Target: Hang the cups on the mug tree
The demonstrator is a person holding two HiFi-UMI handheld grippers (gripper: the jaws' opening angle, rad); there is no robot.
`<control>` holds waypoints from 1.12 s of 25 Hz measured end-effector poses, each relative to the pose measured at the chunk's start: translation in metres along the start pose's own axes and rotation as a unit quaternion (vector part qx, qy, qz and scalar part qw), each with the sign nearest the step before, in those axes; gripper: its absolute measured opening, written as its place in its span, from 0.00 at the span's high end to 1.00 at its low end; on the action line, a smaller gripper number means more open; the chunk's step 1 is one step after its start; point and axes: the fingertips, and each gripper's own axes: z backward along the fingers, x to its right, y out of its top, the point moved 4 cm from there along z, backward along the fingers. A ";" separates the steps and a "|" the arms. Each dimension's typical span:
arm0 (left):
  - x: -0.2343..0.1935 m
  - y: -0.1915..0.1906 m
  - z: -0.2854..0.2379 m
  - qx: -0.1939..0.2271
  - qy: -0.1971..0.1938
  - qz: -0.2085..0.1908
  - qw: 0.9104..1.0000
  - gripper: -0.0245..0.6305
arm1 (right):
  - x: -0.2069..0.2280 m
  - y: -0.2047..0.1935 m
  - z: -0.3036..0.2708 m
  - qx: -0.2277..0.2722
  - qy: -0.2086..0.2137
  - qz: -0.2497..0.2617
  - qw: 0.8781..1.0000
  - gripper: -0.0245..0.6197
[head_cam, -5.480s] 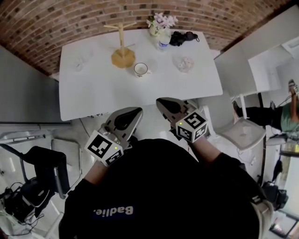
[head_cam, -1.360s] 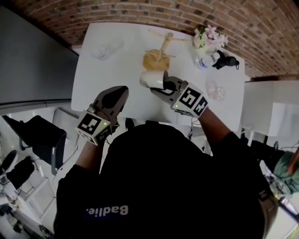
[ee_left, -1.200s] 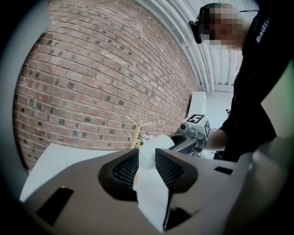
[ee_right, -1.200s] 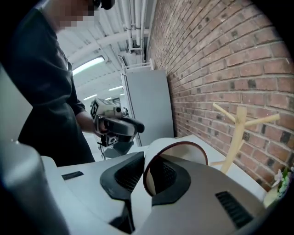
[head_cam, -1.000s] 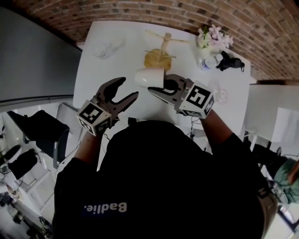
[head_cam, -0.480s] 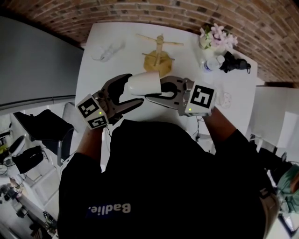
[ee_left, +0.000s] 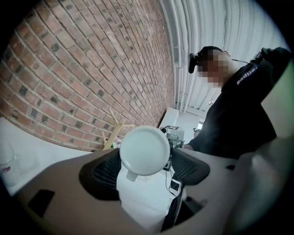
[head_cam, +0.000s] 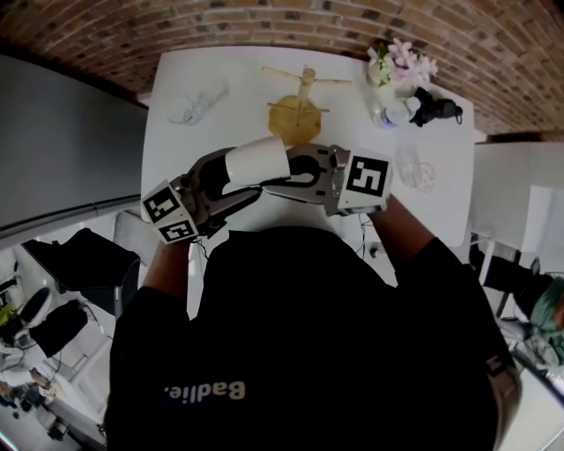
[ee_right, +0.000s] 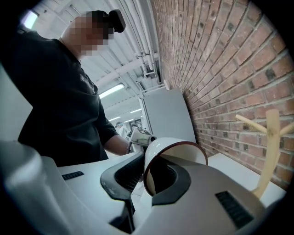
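Just on the near side of the light wooden mug tree (head_cam: pixel 300 104), a white ceramic cup (head_cam: pixel 256 162) lies on its side in the air above the white table (head_cam: pixel 231 123), between both grippers. The right gripper (head_cam: pixel 284 169) is clamped on its rim, one jaw inside the mouth. The left gripper (head_cam: pixel 244 174) surrounds the base end; its jaws have just been closing, pads against the cup's sides. The mug tree stands upright on the table. Pale flowers (head_cam: pixel 401 60) sit right of it, and a red brick wall (head_cam: pixel 264 22) lies beyond it.
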 end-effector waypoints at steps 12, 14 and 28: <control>-0.052 0.012 0.034 -0.103 -0.002 -0.069 0.992 0.47 | 0.038 -0.022 -0.044 -0.007 -0.117 0.011 0.993 0.84; -0.060 0.010 0.036 -0.132 -0.003 -0.083 0.988 0.47 | 0.043 -0.029 -0.049 -0.001 -0.135 0.016 0.991 0.83; -0.118 -0.023 0.026 -0.239 -0.010 -0.120 0.964 0.48 | 0.086 -0.079 -0.052 0.053 -0.236 -0.008 0.970 0.78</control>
